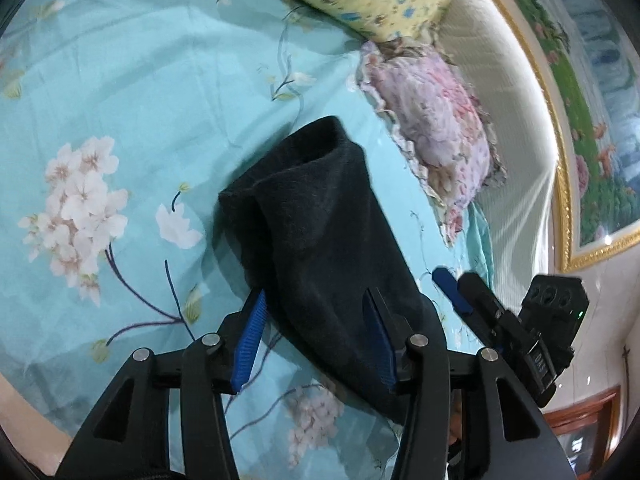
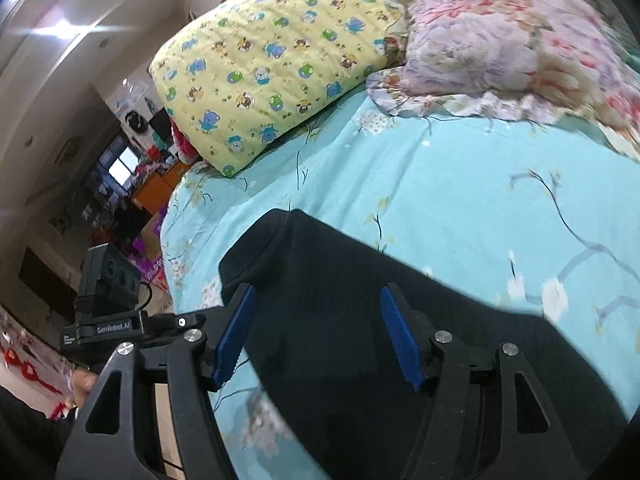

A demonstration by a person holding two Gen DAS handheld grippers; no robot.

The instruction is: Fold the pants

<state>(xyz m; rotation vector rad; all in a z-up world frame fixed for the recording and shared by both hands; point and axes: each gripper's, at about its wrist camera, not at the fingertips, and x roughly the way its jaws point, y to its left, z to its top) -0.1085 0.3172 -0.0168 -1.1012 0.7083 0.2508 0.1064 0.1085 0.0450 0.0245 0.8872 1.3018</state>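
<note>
Dark pants (image 1: 320, 236) are lying in a folded bundle on a turquoise floral bed sheet (image 1: 132, 92), near a yellow pillow (image 2: 272, 64) and a pink pillow (image 1: 432, 120). The left claw (image 1: 316, 300) and the right claw (image 2: 318, 296) are both hovering above the fabric, fingers spread apart, gripping nothing.

Black pants (image 1: 320, 240) on turquoise floral bedsheet (image 1: 160, 100); yellow cartoon-print pillow (image 2: 272, 68).
</note>
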